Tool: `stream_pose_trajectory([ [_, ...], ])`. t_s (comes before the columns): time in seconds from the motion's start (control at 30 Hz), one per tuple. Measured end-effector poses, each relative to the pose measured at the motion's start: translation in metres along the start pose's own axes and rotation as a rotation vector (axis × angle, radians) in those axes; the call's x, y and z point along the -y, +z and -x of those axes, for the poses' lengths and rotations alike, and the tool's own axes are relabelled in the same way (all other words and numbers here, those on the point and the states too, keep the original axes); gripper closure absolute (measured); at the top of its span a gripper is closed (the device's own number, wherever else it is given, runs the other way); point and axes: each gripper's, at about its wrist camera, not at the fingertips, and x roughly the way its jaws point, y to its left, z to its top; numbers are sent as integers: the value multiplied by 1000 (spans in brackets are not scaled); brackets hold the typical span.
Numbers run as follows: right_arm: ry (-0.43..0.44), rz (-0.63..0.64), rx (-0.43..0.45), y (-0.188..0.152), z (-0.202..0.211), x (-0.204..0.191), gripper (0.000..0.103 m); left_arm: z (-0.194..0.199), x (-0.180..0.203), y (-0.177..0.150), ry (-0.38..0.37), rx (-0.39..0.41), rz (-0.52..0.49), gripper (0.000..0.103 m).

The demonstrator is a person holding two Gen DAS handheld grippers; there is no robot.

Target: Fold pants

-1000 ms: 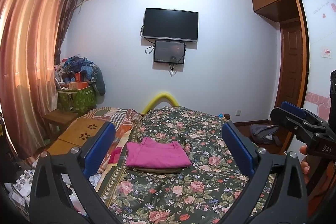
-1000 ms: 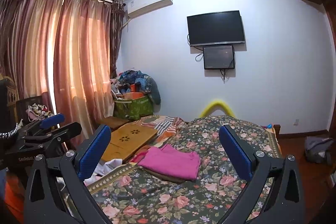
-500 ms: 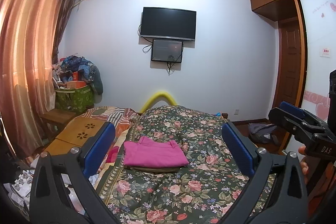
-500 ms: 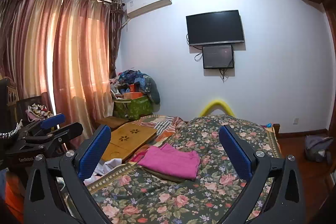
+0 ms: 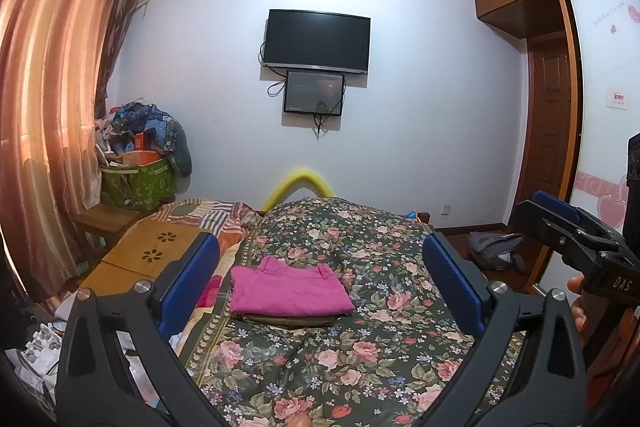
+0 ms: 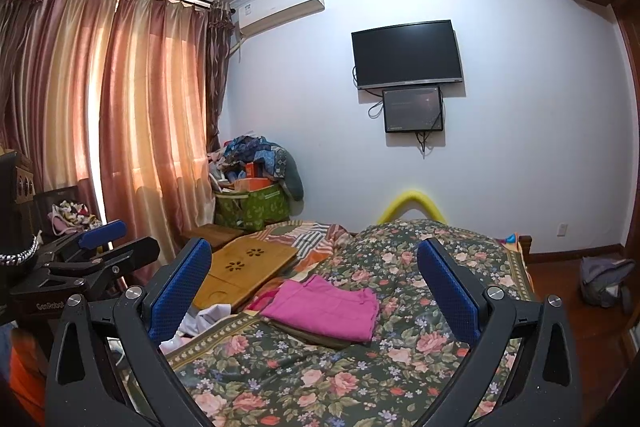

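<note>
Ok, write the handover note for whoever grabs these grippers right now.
Left gripper: open, empty, held above the bed.
Right gripper: open, empty, held above the bed.
Pink pants: folded flat on top of a folded olive garment, on the floral bedspread.
Done: the pink pants look fully folded and stacked.
Left: nothing obvious; no unfolded pants in view.

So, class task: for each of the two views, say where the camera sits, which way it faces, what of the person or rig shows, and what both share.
Left wrist: on the left gripper, facing down the bed to the TV wall; right gripper and a hand at right.
Right wrist: on the right gripper, facing the same wall, angled toward the curtains; left gripper at left.
Shared: folded pink pants, TV.
</note>
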Motion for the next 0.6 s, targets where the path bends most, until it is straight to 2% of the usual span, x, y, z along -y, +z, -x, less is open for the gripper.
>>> stream_pose_trajectory([
  [0.6, -12, -3, 2, 3, 1, 1, 0, 2, 2, 0, -17, 1, -22, 0],
])
